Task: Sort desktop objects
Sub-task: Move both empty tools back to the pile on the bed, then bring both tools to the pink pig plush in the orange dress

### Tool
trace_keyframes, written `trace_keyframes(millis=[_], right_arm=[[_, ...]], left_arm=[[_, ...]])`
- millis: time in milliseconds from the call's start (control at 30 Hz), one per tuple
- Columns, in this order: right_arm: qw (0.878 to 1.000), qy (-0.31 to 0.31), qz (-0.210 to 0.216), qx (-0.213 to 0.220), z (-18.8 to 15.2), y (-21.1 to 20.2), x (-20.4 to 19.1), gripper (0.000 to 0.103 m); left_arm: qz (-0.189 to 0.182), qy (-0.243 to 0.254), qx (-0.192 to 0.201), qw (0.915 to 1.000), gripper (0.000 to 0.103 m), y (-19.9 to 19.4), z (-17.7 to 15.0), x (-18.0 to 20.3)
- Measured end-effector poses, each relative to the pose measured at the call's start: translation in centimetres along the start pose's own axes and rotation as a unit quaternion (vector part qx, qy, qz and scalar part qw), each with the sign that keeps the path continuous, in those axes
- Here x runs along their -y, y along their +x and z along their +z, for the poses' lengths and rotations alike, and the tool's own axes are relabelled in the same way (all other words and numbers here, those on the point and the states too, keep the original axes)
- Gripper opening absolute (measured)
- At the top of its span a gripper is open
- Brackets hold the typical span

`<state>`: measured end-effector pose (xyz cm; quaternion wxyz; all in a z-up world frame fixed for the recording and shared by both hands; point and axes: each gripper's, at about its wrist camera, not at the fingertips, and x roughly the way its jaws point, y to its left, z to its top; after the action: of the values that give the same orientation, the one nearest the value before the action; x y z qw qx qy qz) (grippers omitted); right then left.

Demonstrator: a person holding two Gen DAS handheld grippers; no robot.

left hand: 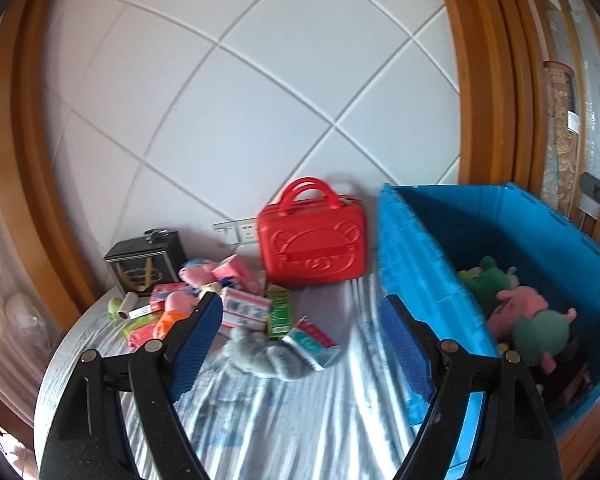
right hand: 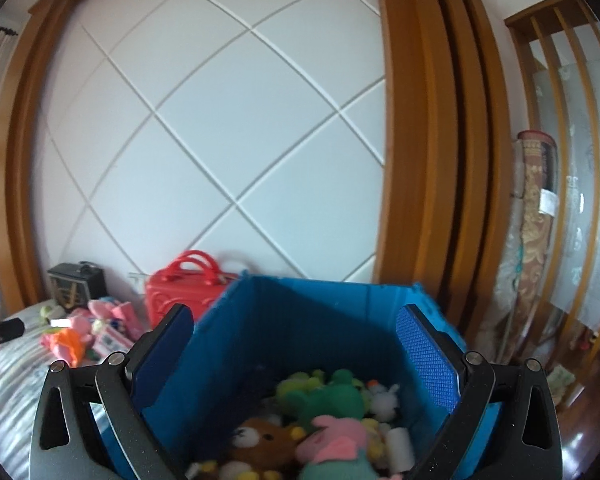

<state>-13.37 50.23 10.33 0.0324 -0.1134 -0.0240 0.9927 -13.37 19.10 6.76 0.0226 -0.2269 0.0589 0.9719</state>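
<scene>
My left gripper (left hand: 300, 304) is open over the striped tablecloth (left hand: 300, 420), with nothing between its blue pads. Just beyond its fingertips lie a grey plush (left hand: 260, 356), a teal and red packet (left hand: 312, 340), a green carton (left hand: 279, 312) and a white and red box (left hand: 246, 310). Farther left is a pile with a pink plush (left hand: 198, 272) and an orange toy (left hand: 168, 320). My right gripper (right hand: 296, 316) is open above the blue crate (right hand: 292, 320), empty. The crate (left hand: 412, 248) holds several plush toys: a green one (right hand: 332, 396), a brown bear (right hand: 260, 440) and a pink one (left hand: 520, 308).
A red carry case (left hand: 312, 248) stands against the white panelled wall behind the pile. A black box (left hand: 144, 264) sits at the back left. The round table edge (left hand: 56, 360) curves at the left. Wooden frames (right hand: 420, 160) and a rolled rug (right hand: 536, 208) stand to the right.
</scene>
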Motion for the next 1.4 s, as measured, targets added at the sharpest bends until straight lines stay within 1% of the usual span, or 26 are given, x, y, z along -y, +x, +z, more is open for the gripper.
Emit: trace_keyframes(millis=[167, 267, 333, 433, 533, 600, 667, 733, 767, 933, 1100, 1200, 1300, 1367, 1400], right_arm=[[1.0, 0.006, 0.02, -0.004, 0.8, -1.0, -5.6, 0.103], [1.0, -0.01, 0.027, 0.002, 1.2, -1.4, -10.7, 0.103], [0.999, -0.026, 0.03, 0.006, 1.4, -1.4, -14.8, 0.103], [0.998, -0.037, 0.04, 0.0, 1.4, -0.2, -21.0, 0.103], [0.998, -0.038, 0.051, -0.016, 0.4, 1.3, -26.2, 0.103], [0.997, -0.038, 0.056, -0.038, -0.8, 3.0, -29.3, 0.103], [0.995, -0.043, 0.061, -0.066, -2.2, 4.5, -31.8, 0.103], [0.993, -0.049, 0.062, -0.09, -3.8, 6.2, -33.6, 0.103], [0.991, -0.052, 0.064, -0.105, -4.7, 7.2, -34.7, 0.103], [0.983, -0.058, 0.085, -0.151, -7.6, 11.7, -37.7, 0.103], [0.974, -0.052, 0.118, -0.187, -10.2, 16.8, -40.4, 0.103], [0.967, -0.066, 0.127, -0.21, -12.2, 20.1, -42.3, 0.103], [0.959, -0.073, 0.14, -0.235, -14.5, 23.3, -43.8, 0.103], [0.954, -0.073, 0.146, -0.25, -16.2, 25.4, -44.5, 0.103], [0.953, -0.072, 0.147, -0.256, -16.8, 26.3, -44.8, 0.103]], left_arm=[[0.013, -0.018, -0.007, 0.9997, 0.081, 0.8, -1.8, -7.5], [0.013, -0.032, -0.018, 0.9992, 0.081, 1.8, -2.8, -12.3], [0.009, -0.04, -0.026, 0.9988, 0.081, 2.5, -3.4, -15.3], [0.008, -0.046, -0.038, 0.9982, 0.081, 3.8, -4.5, -20.0], [0.016, -0.039, -0.049, 0.9979, 0.081, 5.5, -5.5, -24.5], [0.032, -0.036, -0.06, 0.997, 0.081, 6.8, -6.4, -27.1], [0.04, -0.046, -0.082, 0.9947, 0.081, 8.5, -7.4, -29.5], [0.034, -0.063, -0.1, 0.9924, 0.081, 9.8, -8.4, -31.4], [0.032, -0.068, -0.105, 0.9916, 0.081, 10.4, -8.8, -32.0], [0.04, -0.09, -0.134, 0.9861, 0.081, 14.3, -11.3, -34.1], [0.044, -0.104, -0.173, 0.9785, 0.081, 19.8, -13.4, -34.9], [0.027, -0.113, -0.184, 0.9761, 0.081, 23.3, -14.7, -34.5], [0.009, -0.114, -0.201, 0.9729, 0.081, 27.6, -16.6, -33.1], [-0.002, -0.109, -0.217, 0.97, 0.073, 30.5, -18.2, -32.0], [-0.006, -0.108, -0.226, 0.9681, 0.067, 31.8, -19.0, -31.6]])
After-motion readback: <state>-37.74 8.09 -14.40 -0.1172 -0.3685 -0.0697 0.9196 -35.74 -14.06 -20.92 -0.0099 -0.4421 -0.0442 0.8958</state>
